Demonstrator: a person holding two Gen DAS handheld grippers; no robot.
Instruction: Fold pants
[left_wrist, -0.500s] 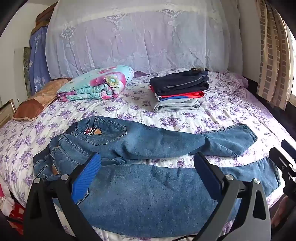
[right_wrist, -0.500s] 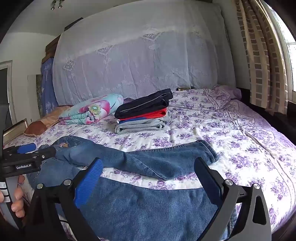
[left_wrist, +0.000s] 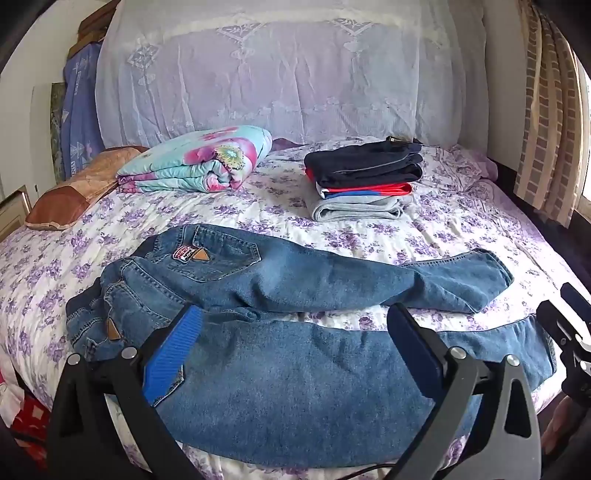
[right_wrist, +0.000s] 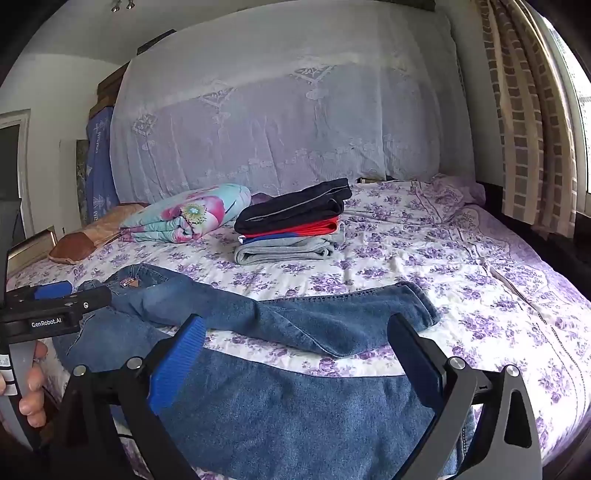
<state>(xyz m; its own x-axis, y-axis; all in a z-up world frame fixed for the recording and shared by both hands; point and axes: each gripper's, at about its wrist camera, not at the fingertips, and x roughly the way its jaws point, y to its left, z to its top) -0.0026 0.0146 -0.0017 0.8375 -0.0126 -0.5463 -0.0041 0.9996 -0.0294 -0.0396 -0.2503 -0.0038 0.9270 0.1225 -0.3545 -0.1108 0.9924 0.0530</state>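
Note:
Blue jeans (left_wrist: 295, 288) lie spread across the near side of the bed, waist at the left, both legs running right with a strip of sheet between them. They also show in the right wrist view (right_wrist: 295, 321). My left gripper (left_wrist: 295, 332) is open and empty, above the near leg close to the waist. My right gripper (right_wrist: 299, 350) is open and empty, above the near leg toward the cuffs. The right gripper's body shows at the right edge of the left wrist view (left_wrist: 569, 328). The left gripper's body shows at the left edge of the right wrist view (right_wrist: 55, 306).
A stack of folded clothes (left_wrist: 364, 184) sits mid-bed behind the jeans. A rolled floral quilt (left_wrist: 195, 166) and a brown pillow (left_wrist: 74, 195) lie at the back left. A lace-covered headboard stands behind. A curtain (left_wrist: 543, 122) hangs at the right.

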